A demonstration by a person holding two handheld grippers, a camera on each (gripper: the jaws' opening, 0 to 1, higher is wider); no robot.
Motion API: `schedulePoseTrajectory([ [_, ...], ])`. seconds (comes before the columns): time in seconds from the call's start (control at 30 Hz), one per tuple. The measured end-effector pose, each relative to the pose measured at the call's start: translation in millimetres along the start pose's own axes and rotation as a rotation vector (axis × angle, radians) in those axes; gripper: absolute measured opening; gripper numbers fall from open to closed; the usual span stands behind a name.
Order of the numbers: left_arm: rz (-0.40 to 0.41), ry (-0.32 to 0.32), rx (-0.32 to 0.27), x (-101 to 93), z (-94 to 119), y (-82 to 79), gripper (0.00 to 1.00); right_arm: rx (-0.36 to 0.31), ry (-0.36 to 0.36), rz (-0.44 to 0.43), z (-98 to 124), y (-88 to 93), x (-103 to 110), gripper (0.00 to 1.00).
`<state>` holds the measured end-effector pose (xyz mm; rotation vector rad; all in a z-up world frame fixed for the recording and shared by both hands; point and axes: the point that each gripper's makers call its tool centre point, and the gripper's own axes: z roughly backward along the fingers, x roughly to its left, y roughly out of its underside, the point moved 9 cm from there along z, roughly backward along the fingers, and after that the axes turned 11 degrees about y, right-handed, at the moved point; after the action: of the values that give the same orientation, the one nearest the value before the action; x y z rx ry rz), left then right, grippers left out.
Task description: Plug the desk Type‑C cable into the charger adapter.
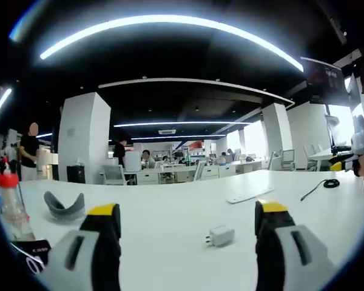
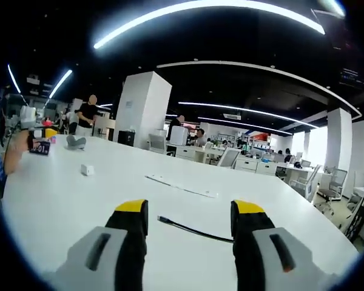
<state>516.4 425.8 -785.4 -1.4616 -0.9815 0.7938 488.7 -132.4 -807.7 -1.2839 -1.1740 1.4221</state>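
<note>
Cable point(image 2: 191, 228): black, lies loose on the white desk point(image 2: 79, 200), its plug end just ahead of the right gripper point(image 2: 190, 227) and between the jaw tips; the cord trails off behind the right jaw. In the left gripper view it shows far off at the right point(image 1: 318, 188).
Adapter point(image 1: 221, 236): small white block on the desk, just ahead of the left gripper point(image 1: 188, 221), nearer its right jaw; in the right gripper view it sits well away at the left point(image 2: 87, 170).
Left gripper: jaws spread, nothing between them; it seems lined up to take the adapter.
Right gripper: jaws released wide, straddling the plug end without touching it, likely so the plug can be pinched.
Stage: as I judge it, neither part is picked up; cable and adapter lie well apart.
Other things: grey curved piece point(image 1: 64, 205), bottle with red cap point(image 1: 9, 203), flat white strip point(image 1: 249, 195).
</note>
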Motion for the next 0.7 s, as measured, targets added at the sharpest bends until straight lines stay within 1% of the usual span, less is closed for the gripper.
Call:
schedulePoseTrajectory([
  [0.2, -0.014, 0.017, 0.014, -2.0, -1.5, 0.2, 0.92, 0.013, -0.030, 0.005, -1.5, 1.6, 3.6, 0.55],
  [0.43, -0.041, 0.029, 0.033, -5.7, -3.7, 1.2, 0.91, 0.009, -0.030, 0.011, -1.0, 0.9, 3.8, 0.54],
  [0.57, -0.053, 0.033, 0.043, -6.8, -4.3, 2.3, 0.86, 0.014, -0.042, 0.012, -1.2, 1.5, 5.7, 0.54],
  [0.7, -0.064, 0.030, 0.047, -7.5, -4.2, 2.4, 0.86, 0.005, -0.054, 0.012, -0.1, -0.4, 7.6, 0.54],
])
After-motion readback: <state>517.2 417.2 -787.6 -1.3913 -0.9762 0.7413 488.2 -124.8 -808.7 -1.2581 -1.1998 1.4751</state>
